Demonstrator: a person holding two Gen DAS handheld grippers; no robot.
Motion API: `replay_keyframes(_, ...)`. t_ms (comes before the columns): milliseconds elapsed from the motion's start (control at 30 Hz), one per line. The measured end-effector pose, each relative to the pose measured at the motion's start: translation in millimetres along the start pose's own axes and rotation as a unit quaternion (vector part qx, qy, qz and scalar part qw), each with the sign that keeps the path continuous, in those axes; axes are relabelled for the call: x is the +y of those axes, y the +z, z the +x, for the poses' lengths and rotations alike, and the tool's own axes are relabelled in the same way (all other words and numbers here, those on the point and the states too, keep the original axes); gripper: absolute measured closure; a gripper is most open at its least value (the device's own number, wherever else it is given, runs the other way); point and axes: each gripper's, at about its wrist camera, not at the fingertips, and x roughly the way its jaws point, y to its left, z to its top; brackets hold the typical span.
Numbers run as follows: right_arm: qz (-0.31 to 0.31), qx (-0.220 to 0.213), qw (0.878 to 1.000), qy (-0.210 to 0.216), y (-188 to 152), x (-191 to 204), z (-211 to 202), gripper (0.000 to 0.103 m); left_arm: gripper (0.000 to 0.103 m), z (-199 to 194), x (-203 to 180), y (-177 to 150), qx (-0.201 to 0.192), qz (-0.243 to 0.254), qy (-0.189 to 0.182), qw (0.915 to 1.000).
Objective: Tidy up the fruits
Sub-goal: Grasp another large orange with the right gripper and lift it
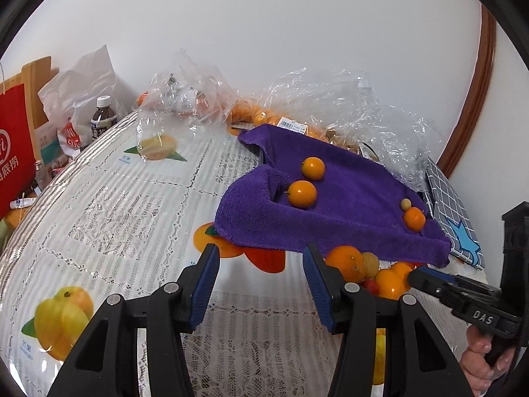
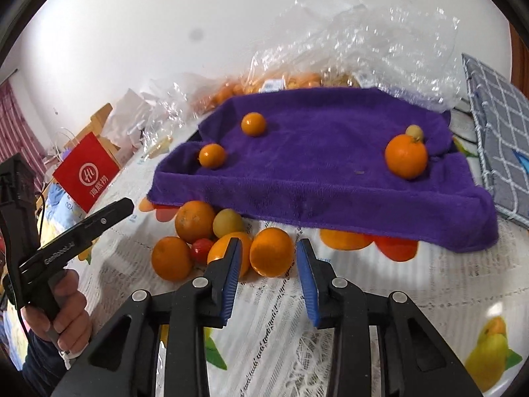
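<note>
We see right gripper [image 2: 267,261] pointing down at fruit pile [image 2: 211,241] on table [image 2: 396,297]; jaws narrow, orange [image 2: 271,251] between blue pads, contact unclear. Purple towel [image 2: 330,165] just beyond pile, four loose fruits on it. Left gripper [image 1: 261,274] to pile's left, jaws moderately apart, nothing between. Plastic bags [image 2: 363,43] behind towel.

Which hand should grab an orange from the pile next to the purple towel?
The right, probably. In its own view the right gripper sits right at the pile with an orange between its open fingers. The left gripper faces bare tablecloth, with the pile off to its side.
</note>
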Motion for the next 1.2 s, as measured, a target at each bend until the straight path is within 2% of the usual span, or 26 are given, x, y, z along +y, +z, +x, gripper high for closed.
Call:
replay_keyframes(167, 0.005, 0.004, 1.0, -0.011, 0, -9, 4, 0.068, 0.053, 1, 0, 0, 0.001, 0.0, 0.001, 1.0)
replay_keyframes(333, 0.02, -0.015, 0.998, -0.051, -2, -31, -15, 0.068, 0.053, -1, 0, 0, -0.003, 0.0, 0.003, 1.0)
replay_keyframes(433, 0.044, -0.018, 0.998, -0.038, -1, -46, -21, 0.068, 0.053, -1, -2, 0, -0.003, 0.005, 0.001, 1.0)
replay_keyframes(533, 0.041, -0.021, 0.999, -0.029, 1, -45, -22, 0.068, 0.053, -1, -5, -1, -0.002, 0.012, 0.001, 0.9999)
replay_keyframes(700, 0.005, -0.01, 0.997, -0.076, 2, -37, -7, 0.067, 0.053, 1, -2, 0, 0.003, 0.004, 0.002, 1.0)
replay_keyframes(733, 0.007, -0.002, 0.997, -0.081, 2, -39, -4, 0.07, 0.053, 1, -2, -1, 0.002, 0.004, 0.001, 1.0)
replay_keyframes(800, 0.022, 0.016, 0.997, -0.078, 0, -48, 4, 0.071, 0.053, 2, -1, 0, 0.004, 0.005, 0.001, 1.0)
replay_keyframes(900, 0.021, 0.009, 0.996, -0.083, 0, -50, 0, 0.071, 0.053, 2, -2, -1, 0.007, 0.007, -0.001, 1.0)
replay_keyframes(1100, 0.028, -0.024, 0.996, -0.087, -9, -61, -28, 0.071, 0.053, 5, -11, -3, 0.02, 0.025, -0.036, 0.9988)
replay_keyframes(1200, 0.022, -0.036, 0.994, -0.102, -16, -69, -43, 0.071, 0.053, 6, -23, -8, 0.033, 0.049, -0.075, 0.9954)
